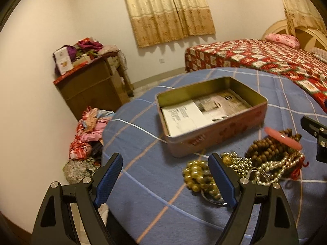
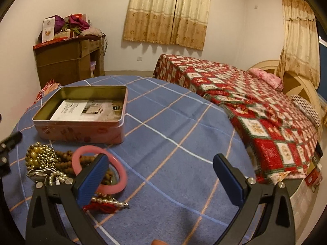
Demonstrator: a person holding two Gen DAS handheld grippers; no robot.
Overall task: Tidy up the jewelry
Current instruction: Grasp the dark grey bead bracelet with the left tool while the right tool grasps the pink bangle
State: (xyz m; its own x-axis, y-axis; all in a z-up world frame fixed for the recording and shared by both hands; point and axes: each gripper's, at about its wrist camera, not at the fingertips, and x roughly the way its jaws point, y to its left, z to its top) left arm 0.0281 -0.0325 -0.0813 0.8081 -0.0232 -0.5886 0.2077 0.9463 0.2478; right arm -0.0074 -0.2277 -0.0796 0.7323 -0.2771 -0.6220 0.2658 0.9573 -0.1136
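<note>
An open pink tin box [image 1: 216, 136] [image 2: 81, 130] with papers inside sits on the round table with a blue checked cloth [image 1: 155, 187] [image 2: 173, 134]. In front of it lies a heap of jewelry: gold beads [image 1: 196, 173] [image 2: 38, 153], brown wooden beads [image 1: 267, 147], pearl strands [image 1: 280, 167] [image 2: 108, 201] and a pink bangle [image 1: 283, 137] [image 2: 120, 171]. My left gripper [image 1: 165, 175] is open and empty, its right finger just over the gold beads. My right gripper [image 2: 161, 175] is open and empty, its left finger over the bangle.
A bed with a red patterned quilt [image 2: 255, 102] [image 1: 265, 57] stands behind the table. A brown cabinet piled with clothes and boxes [image 1: 92, 81] [image 2: 65, 59] stands by the wall. Clothes [image 1: 87, 134] lie heaped on the floor left of the table.
</note>
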